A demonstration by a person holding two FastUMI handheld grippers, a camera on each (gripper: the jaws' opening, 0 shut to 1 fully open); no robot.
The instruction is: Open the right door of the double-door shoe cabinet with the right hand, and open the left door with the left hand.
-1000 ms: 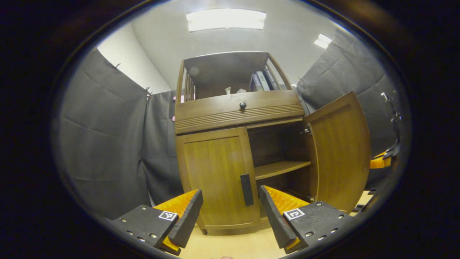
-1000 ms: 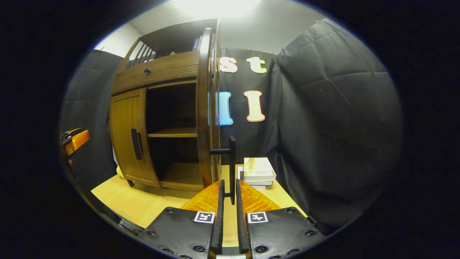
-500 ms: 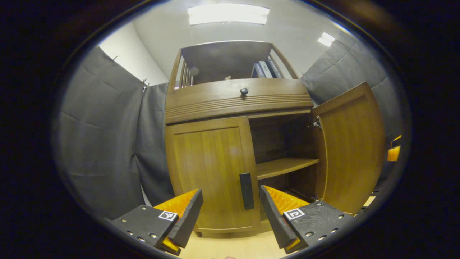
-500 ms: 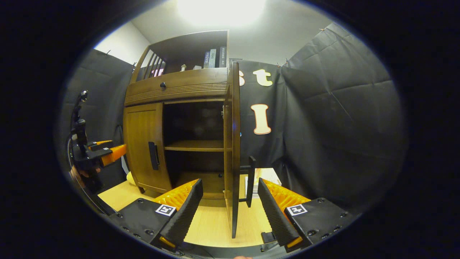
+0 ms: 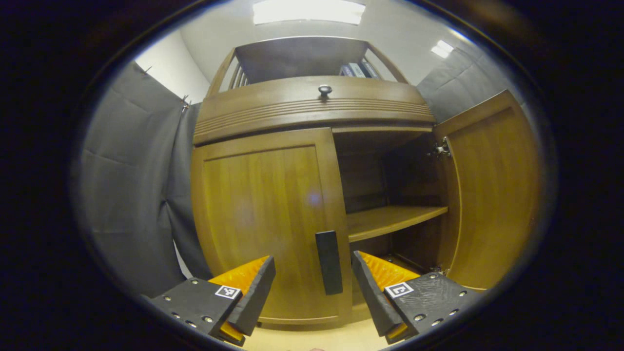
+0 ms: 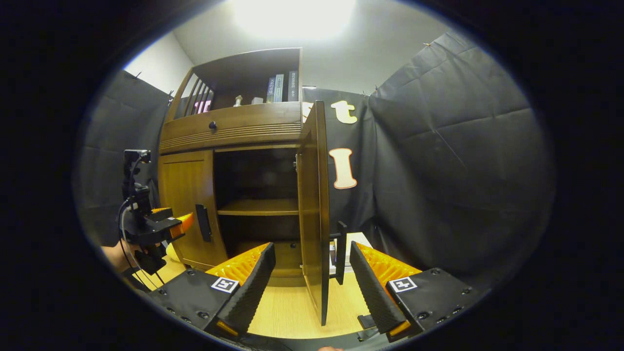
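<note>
Down at the front of the shoe cabinet, the left gripper has closed right in over the last second: the left door now looms much larger in the left gripper view, and its dark handle sits between the spread fingers, not yet touched. Over in the right gripper view, the right gripper has let go and backed away; its fingers, clamped on the right door's handle a second ago, now stand wide apart with that handle and the door's edge between them, clear of both pads. The right door hangs swung out, and the shelf inside is exposed. So the first half looks finished! From the right gripper view, the left gripper hovers just beside the closed door's handle, a hand behind it. Next comes a pinch on that handle and a pull outward.
</note>
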